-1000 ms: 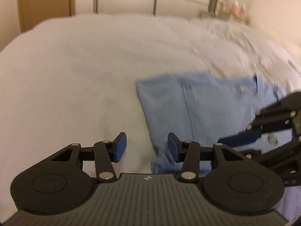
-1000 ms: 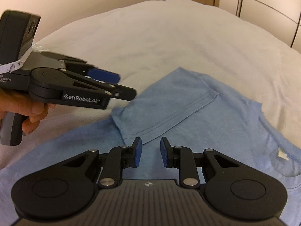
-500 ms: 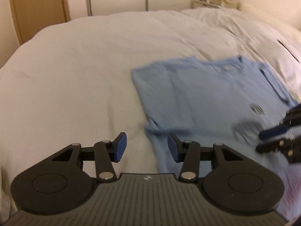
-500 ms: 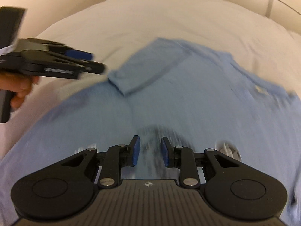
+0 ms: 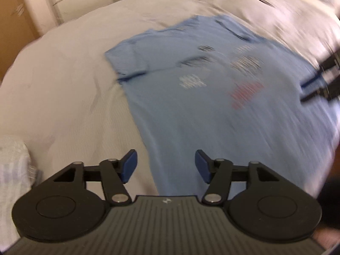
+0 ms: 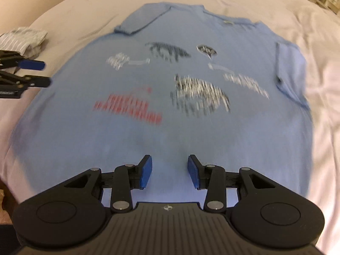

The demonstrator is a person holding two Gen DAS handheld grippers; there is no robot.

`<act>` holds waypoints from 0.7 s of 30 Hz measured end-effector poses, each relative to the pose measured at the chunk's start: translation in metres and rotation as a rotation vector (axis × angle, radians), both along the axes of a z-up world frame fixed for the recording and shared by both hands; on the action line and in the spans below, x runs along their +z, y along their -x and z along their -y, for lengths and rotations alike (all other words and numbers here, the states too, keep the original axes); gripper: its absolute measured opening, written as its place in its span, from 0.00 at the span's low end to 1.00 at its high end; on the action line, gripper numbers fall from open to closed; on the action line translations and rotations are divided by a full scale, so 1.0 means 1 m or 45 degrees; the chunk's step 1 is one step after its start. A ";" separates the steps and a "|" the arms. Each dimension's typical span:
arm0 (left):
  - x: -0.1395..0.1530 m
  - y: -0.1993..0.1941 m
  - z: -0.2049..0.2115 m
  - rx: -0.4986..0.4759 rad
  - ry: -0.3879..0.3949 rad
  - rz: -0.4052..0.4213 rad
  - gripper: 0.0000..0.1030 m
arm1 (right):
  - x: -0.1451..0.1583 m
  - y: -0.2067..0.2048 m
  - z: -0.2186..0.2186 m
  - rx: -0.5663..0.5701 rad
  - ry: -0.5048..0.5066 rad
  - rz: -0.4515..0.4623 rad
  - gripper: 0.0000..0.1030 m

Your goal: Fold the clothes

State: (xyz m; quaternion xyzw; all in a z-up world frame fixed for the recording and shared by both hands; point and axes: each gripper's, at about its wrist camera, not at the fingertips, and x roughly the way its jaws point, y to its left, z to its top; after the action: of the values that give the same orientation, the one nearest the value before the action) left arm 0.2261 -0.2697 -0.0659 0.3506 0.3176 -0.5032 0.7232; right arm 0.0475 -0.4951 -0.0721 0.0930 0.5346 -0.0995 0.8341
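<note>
A light blue T-shirt (image 6: 170,127) with dark, white and red print lies flat, front up, on the white bed (image 6: 308,21), both sleeves folded in over the chest. My right gripper (image 6: 169,174) hovers above the hem end, its jaws opening, nothing between the blue pads. My left gripper (image 5: 166,166) hangs over the same shirt (image 5: 201,116) at its left hem edge, jaws also opening and empty. The left gripper (image 6: 38,72) shows at the left edge of the right wrist view, the right gripper (image 5: 306,91) at the right edge of the left wrist view. Both views are motion-blurred.
A folded striped garment (image 6: 23,39) lies on the bed to the left of the shirt, also visible as a pale bundle (image 5: 12,165) at the lower left of the left wrist view. A wooden door (image 5: 12,27) and wardrobe fronts stand beyond the bed.
Both grippers have pulled back from the sleeve area to the hem end of the shirt. Their jaws have widened. The whole printed front now shows.
</note>
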 end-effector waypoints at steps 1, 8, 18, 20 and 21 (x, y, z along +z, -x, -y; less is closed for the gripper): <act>0.000 0.014 -0.008 -0.061 -0.031 0.024 0.59 | 0.004 0.012 -0.006 -0.003 -0.003 -0.009 0.40; -0.029 0.090 -0.032 -0.407 -0.270 0.247 0.59 | 0.009 0.071 -0.034 0.115 -0.065 -0.050 0.41; -0.081 0.094 -0.022 -0.654 -0.255 0.581 0.55 | 0.009 0.104 -0.038 -0.014 0.009 -0.003 0.41; -0.079 0.089 -0.020 -0.664 -0.224 0.582 0.32 | 0.009 0.110 -0.044 -0.086 0.056 0.006 0.41; -0.076 0.087 -0.020 -0.677 -0.210 0.575 0.21 | 0.008 0.111 -0.050 -0.100 0.078 0.011 0.41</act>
State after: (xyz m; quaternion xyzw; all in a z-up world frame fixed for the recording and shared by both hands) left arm 0.1388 -0.2500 -0.1414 0.5803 0.0871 -0.5564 0.5883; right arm -0.0635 -0.4454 -0.0638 0.0886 0.5235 -0.1481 0.8344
